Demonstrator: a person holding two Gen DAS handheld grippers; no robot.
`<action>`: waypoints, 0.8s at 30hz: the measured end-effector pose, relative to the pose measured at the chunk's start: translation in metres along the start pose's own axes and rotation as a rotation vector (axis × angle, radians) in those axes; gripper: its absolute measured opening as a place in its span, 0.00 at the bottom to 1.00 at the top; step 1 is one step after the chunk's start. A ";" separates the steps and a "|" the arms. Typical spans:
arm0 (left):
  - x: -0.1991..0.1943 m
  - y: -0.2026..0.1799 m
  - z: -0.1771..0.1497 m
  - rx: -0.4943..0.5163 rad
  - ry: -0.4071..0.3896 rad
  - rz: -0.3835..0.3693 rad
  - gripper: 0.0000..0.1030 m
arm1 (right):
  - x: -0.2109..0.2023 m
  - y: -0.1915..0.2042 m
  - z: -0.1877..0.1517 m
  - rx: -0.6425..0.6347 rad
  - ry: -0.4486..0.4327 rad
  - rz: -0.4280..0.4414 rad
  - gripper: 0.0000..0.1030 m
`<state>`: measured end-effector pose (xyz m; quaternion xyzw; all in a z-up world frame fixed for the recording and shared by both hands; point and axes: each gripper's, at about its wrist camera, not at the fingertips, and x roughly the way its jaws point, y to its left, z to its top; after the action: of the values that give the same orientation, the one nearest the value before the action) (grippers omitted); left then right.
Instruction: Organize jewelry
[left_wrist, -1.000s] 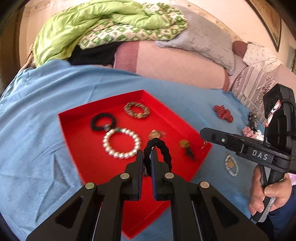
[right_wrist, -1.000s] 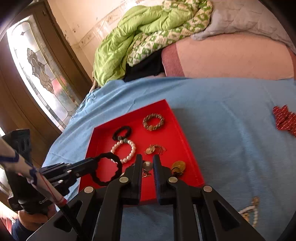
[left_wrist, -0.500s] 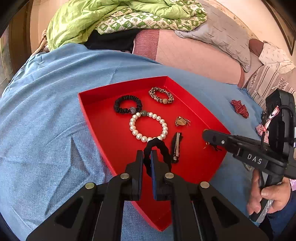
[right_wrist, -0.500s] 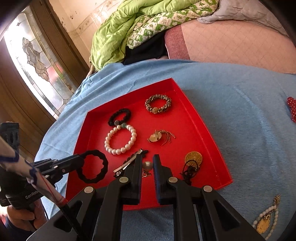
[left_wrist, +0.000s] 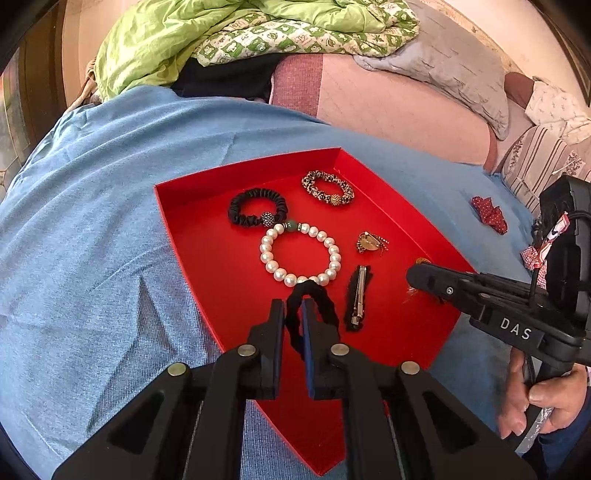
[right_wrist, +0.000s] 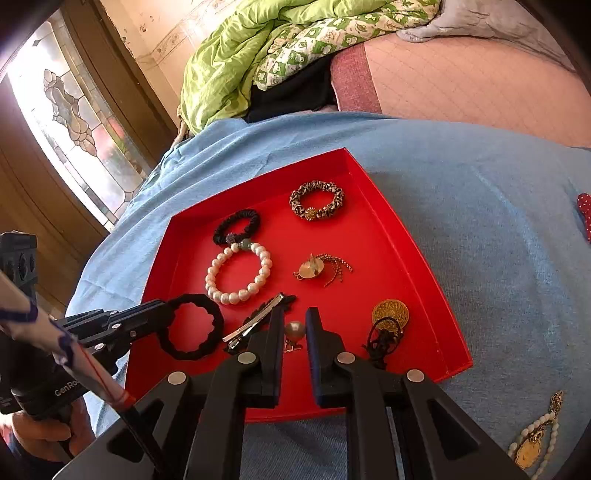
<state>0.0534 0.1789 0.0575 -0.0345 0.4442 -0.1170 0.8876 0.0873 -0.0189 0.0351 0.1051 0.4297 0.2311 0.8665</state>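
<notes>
While the left wrist view is taken first, the left gripper (left_wrist: 293, 325) is seen with its fingers narrowed on a black scrunchie (left_wrist: 314, 299), which is held as a loop above the near part of the red tray (left_wrist: 184, 206). The tray rests on a bed covered by a blue sheet (left_wrist: 92, 221). Inside it, a pearl bracelet (left_wrist: 300, 254) lies just beyond the held loop; a second black scrunchie (left_wrist: 257, 206) touches the bracelet on its far side, and a leopard-print scrunchie (left_wrist: 327, 187) is near the tray's far corner. A hair clip (left_wrist: 358, 295) lies just beside the held loop, and a gold brooch (left_wrist: 371, 243) is beyond it. The right gripper (left_wrist: 417, 275) hovers over the tray's right edge.

From the right wrist view, the right gripper (right_wrist: 293, 328) is seen with its fingers narrowly parted and nothing gripped between them; a pearl earring (right_wrist: 294, 329) lies on the tray floor in line with the gap. A gold medallion (right_wrist: 390, 314) sits toward the tray's right edge. Outside the tray, a pearl-and-gold earring (right_wrist: 535, 435) lies on the sheet near the bed's near right corner, and a red bow (right_wrist: 585, 214) is at the right edge.

The step in hand is judged to be the placing of the held scrunchie. A lowering to a bare patch of tray floor and an opening of the fingers are called for next, with the bracelet left undisturbed.
</notes>
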 end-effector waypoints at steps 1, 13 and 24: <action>0.000 0.000 0.000 0.000 -0.001 0.000 0.15 | -0.001 0.000 0.000 0.000 -0.002 0.001 0.13; -0.018 -0.004 0.010 -0.033 -0.096 -0.038 0.24 | -0.030 -0.010 0.009 0.037 -0.061 0.036 0.14; -0.014 -0.093 0.013 0.153 -0.089 -0.206 0.24 | -0.090 -0.091 0.005 0.172 -0.045 -0.101 0.14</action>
<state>0.0389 0.0915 0.0912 -0.0174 0.3880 -0.2395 0.8898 0.0722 -0.1422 0.0660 0.1626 0.4333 0.1467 0.8742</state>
